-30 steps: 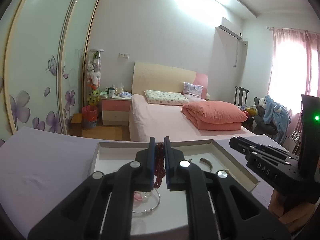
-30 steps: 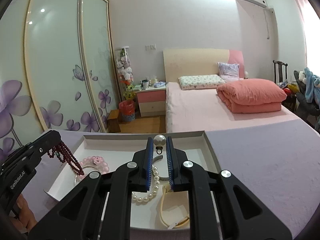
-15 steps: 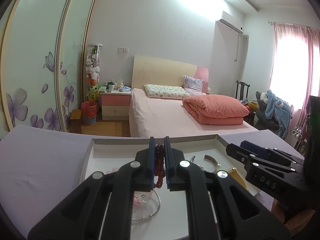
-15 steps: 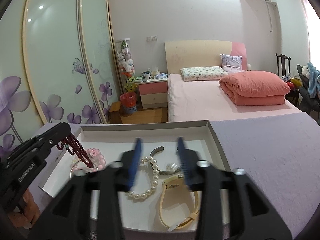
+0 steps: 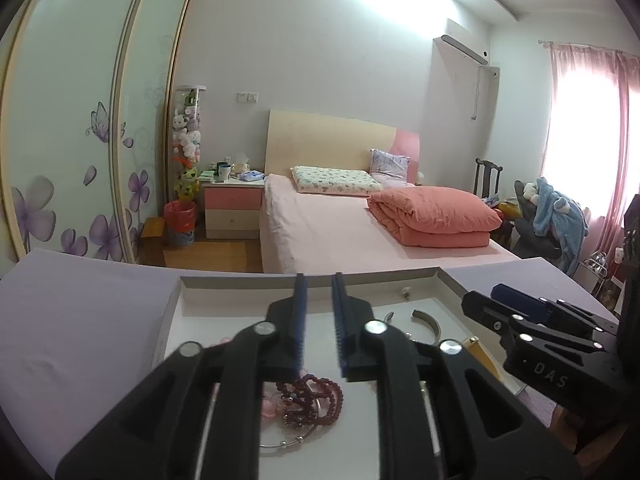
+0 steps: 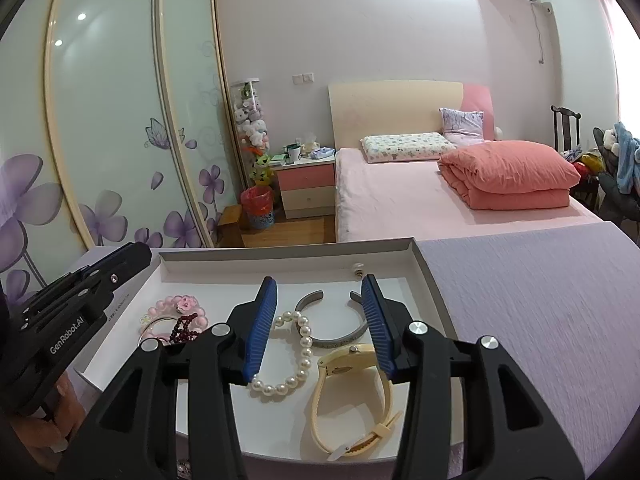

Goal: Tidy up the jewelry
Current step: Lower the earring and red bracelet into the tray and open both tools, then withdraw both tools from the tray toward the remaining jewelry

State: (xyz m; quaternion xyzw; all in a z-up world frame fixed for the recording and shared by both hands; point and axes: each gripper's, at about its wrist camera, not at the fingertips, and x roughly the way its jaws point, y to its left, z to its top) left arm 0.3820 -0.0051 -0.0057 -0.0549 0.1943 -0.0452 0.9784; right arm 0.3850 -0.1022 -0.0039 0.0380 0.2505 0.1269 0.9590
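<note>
Left claw [image 5: 318,300]: jaws opening, nothing between them, dark red beads [image 5: 316,398] lying below in white tray [image 6: 424,276]. Right claw [image 6: 322,300]: parted, empty, over pearl string [image 6: 296,354] and cream watch [image 6: 352,384]. Surface: lilac tablecloth [image 6: 540,312]. Room: pink bed [image 6: 420,200], floral wardrobe doors [image 6: 120,120], nightstand [image 6: 308,188].

A shallow white tray [image 6: 430,280] rests on the lilac-covered table [image 6: 540,300].

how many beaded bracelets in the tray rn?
3: pearl bracelet mid-tray, pink bead bracelet at the left, dark red bead bracelet lying on it. Tongs may hide more.
</note>
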